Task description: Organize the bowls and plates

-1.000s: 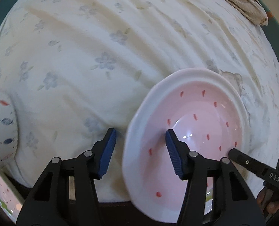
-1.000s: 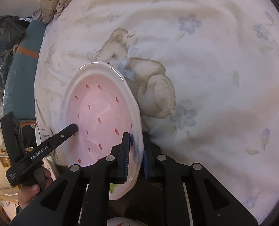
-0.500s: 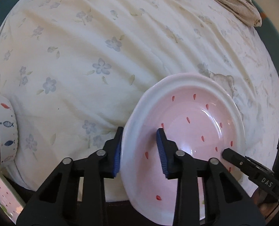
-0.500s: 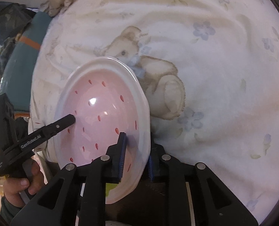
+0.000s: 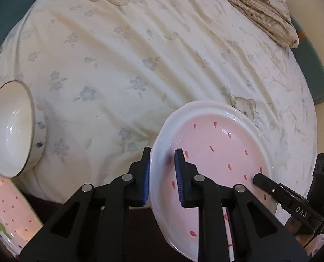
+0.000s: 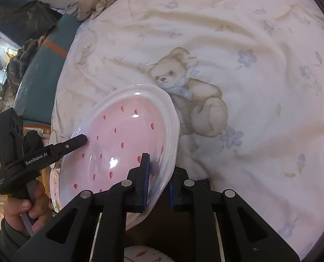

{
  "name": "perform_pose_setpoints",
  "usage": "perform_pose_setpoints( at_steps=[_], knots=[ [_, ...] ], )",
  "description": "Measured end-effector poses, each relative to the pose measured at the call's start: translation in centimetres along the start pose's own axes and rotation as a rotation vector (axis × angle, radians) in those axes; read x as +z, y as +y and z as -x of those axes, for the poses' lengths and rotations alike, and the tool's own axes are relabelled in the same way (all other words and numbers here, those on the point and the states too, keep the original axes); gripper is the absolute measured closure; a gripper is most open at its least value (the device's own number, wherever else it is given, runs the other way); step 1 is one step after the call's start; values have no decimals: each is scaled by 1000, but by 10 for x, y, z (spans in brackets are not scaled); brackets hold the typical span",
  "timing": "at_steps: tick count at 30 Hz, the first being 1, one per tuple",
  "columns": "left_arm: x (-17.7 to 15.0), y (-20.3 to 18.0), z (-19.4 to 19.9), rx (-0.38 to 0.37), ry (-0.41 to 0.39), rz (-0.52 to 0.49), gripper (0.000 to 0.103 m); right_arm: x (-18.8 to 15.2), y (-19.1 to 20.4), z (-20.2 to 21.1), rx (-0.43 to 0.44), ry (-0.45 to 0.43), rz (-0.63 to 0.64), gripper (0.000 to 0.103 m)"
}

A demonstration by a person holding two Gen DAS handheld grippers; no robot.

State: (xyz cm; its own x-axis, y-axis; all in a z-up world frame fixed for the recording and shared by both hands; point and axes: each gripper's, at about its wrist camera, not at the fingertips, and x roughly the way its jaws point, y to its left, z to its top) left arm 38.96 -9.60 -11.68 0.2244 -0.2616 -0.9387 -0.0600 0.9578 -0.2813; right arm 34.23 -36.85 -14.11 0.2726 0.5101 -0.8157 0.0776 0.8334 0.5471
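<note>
- Left wrist view: the left gripper (image 5: 162, 174) is clamped on the near left rim of the pink plate (image 5: 218, 152), one blue pad under the rim and one on the pink face; I judge the rim is chosen because only the edge is thin enough to fit between the pads
- The plate is tilted, its far rim lower toward the bed (image 5: 140, 54) and its near rim raised; whether the far rim touches the sheet cannot be told
- The right gripper (image 5: 258, 175) shows here only as one black finger lying on the plate's right rim, so its grip cannot be read from this side
- Holding opposite rims likely keeps a wide, slippery plate from swinging
- Count here: one held plate, one white bowl (image 5: 11, 128) on its side at the bed's left edge, and one second plate (image 5: 9, 218) at the lower left, below the bed's near edge
- Right wrist view: the right gripper (image 6: 158, 181) is closed on the plate's (image 6: 122, 139) near right rim, pads on either side
- The left gripper (image 6: 83, 139) reaches in from the left, its finger on the pink face
- The plate sits over the bed's (image 6: 249, 43) near left corner, beside the printed bear (image 6: 190, 93)
- Count here: one held plate, and parts of other dishes below it, too hidden to count
</note>
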Motion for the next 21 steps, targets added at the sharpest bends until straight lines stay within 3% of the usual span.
perform_pose_setpoints(
  at_steps=[15, 21],
  knots=[
    [-34, 34, 68, -23, -57, 55, 86, -25, 64, 31, 15, -20, 130, 87],
    [-62, 57, 96, -64, -68, 92, 86, -52, 94, 40, 9, -23, 173, 87]
  ],
)
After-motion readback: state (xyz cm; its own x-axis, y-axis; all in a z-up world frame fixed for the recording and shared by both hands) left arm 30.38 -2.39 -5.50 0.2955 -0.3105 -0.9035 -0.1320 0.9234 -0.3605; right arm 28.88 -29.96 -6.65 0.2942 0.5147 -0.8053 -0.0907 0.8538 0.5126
